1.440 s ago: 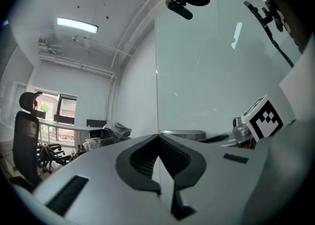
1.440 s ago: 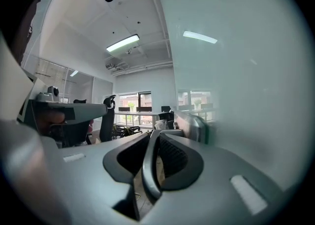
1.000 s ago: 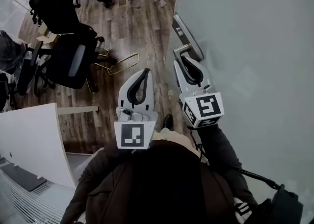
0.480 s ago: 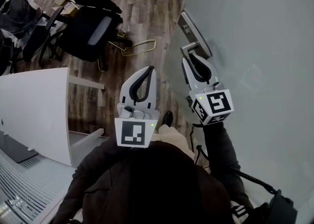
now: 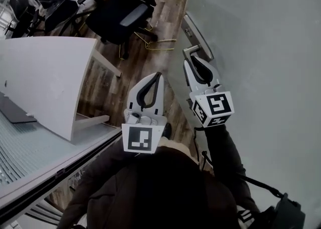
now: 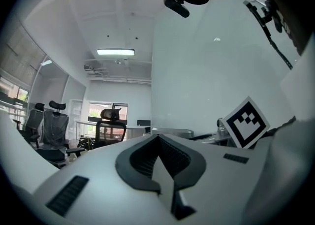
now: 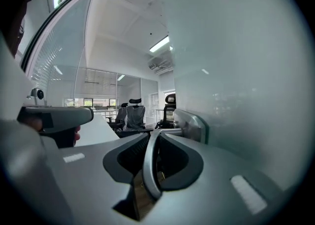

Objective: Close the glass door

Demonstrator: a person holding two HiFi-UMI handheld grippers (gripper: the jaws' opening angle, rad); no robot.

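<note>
The frosted glass door [image 5: 261, 47] fills the right of the head view. Its metal lever handle [image 5: 189, 49] juts from a long metal plate [image 5: 196, 33]. My right gripper [image 5: 193, 58] is shut on that lever; in the right gripper view the handle [image 7: 193, 123] runs back between the jaws of the right gripper [image 7: 152, 143]. My left gripper [image 5: 154, 78] hangs beside it, to the left, clear of the door, shut with nothing in it. The left gripper view shows the left gripper [image 6: 158, 143] closed, with the door [image 6: 197, 71] to its right.
A white desk [image 5: 45, 82] stands at the left, over a wooden floor [image 5: 145, 67]. Black office chairs [image 5: 123, 15] crowd the upper left. A yellow wire frame [image 5: 161, 42] lies on the floor near the door's edge. The person's shoe [image 5: 167, 130] shows below the left gripper.
The whole view has swung: the chairs slid up and rightward, and the white desk came in from the left. Both grippers kept their pose, the right one staying on the handle.
</note>
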